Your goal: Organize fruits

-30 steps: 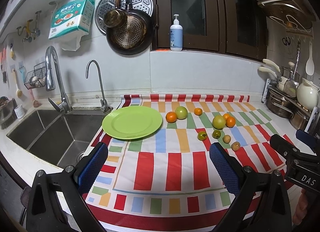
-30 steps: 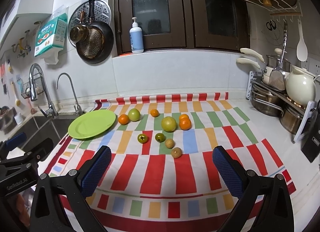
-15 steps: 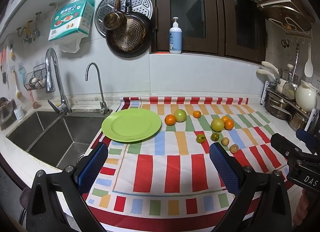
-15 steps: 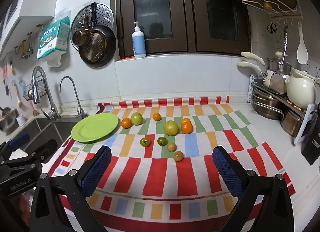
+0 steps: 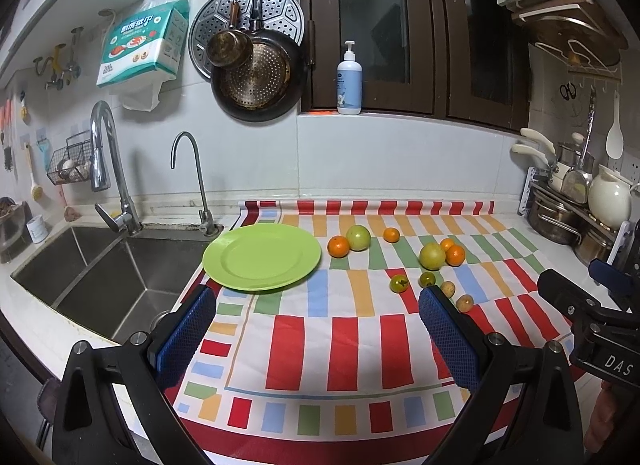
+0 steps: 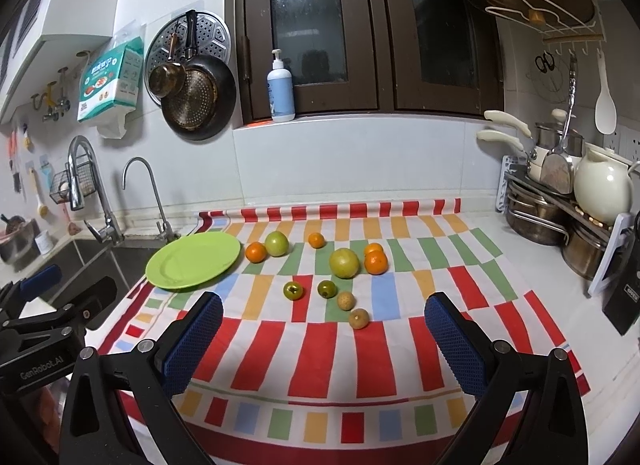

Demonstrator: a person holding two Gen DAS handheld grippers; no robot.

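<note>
over the last second both views have drawn back and up a little from the striped cloth [image 6: 344, 349]: the fruits sit smaller and lower in the picture than before, yet none of them has shifted and the green plate [image 5: 262, 257] is still bare, so i judge the sorting has not begun

the left gripper [image 5: 320, 329] has its blue pads wide apart with nothing between them, hovering over the near edge of the bench beside the sink [image 5: 100, 277]; the right gripper [image 6: 324, 335] is likewise spread and holding nothing, facing the fruit

an orange [image 6: 256, 252] and a green apple [image 6: 277, 243] lie touching, just right of the plate; a small orange [image 6: 316, 240] sits behind them; a yellow-green fruit [image 6: 344, 263] lies touching two oranges [image 6: 376, 259]; two small green fruits [image 6: 310, 289] and two small brown ones [image 6: 352, 309] lie nearest the right gripper

the pull-back reads as lining up a first pick, probably one of the near small fruits
</note>
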